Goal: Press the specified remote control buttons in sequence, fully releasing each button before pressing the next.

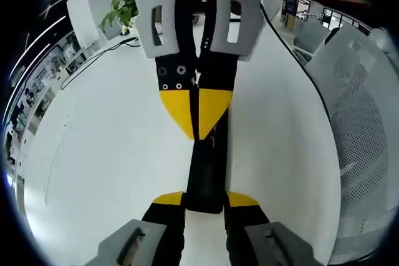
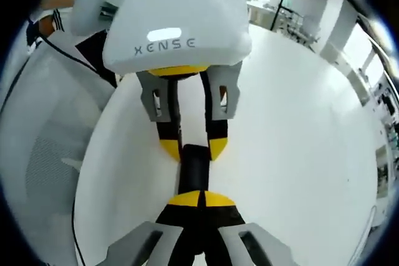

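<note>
A slim black remote control (image 1: 206,172) lies lengthwise over the white table (image 1: 112,154). My left gripper (image 1: 204,199) is shut on its near end, one yellow tip on each long side. In the left gripper view my right gripper (image 1: 198,113) comes down from the top, shut, its joined yellow tips resting on the remote's far part. In the right gripper view my right gripper (image 2: 193,199) shows its tips together on the remote (image 2: 194,169). Beyond it, my left gripper (image 2: 193,148) clamps the far end. The buttons are hidden.
A grey mesh chair (image 1: 361,123) stands along the table's edge, also the chair (image 2: 43,154) in the right gripper view. A potted plant (image 1: 121,10) and a black cable (image 1: 93,57) lie at the table's far end. Bare tabletop (image 2: 299,141) spreads to the side.
</note>
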`<act>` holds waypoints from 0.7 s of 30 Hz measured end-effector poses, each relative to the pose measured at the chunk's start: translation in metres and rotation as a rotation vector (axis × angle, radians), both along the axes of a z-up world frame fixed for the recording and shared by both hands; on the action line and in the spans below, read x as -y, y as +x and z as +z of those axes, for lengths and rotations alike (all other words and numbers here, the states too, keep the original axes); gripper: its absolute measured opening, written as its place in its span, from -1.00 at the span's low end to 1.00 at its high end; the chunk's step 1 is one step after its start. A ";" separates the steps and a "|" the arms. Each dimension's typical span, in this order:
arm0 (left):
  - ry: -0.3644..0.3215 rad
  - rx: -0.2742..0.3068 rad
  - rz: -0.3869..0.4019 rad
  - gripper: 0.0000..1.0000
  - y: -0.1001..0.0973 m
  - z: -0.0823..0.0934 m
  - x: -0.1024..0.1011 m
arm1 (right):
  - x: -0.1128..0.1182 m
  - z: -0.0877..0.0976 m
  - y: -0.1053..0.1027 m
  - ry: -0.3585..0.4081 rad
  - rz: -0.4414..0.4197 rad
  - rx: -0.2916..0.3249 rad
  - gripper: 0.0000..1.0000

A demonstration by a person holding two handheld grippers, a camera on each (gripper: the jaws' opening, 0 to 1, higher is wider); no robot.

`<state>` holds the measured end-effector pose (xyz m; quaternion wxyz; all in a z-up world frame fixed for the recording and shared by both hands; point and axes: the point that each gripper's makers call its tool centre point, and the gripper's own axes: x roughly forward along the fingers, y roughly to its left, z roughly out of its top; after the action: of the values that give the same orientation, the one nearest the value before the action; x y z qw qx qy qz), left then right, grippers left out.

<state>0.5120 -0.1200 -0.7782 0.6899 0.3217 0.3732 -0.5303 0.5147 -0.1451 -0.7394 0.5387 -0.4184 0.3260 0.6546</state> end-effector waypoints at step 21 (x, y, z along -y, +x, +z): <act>0.011 0.006 -0.003 -0.54 -0.001 0.002 0.001 | 0.000 0.035 0.003 0.060 0.025 0.079 -1.00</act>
<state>0.5110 -0.1208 -0.7762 0.6885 0.3274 0.3735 -0.5285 0.5182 -0.1456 -0.7039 0.5551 -0.4318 0.2795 0.6537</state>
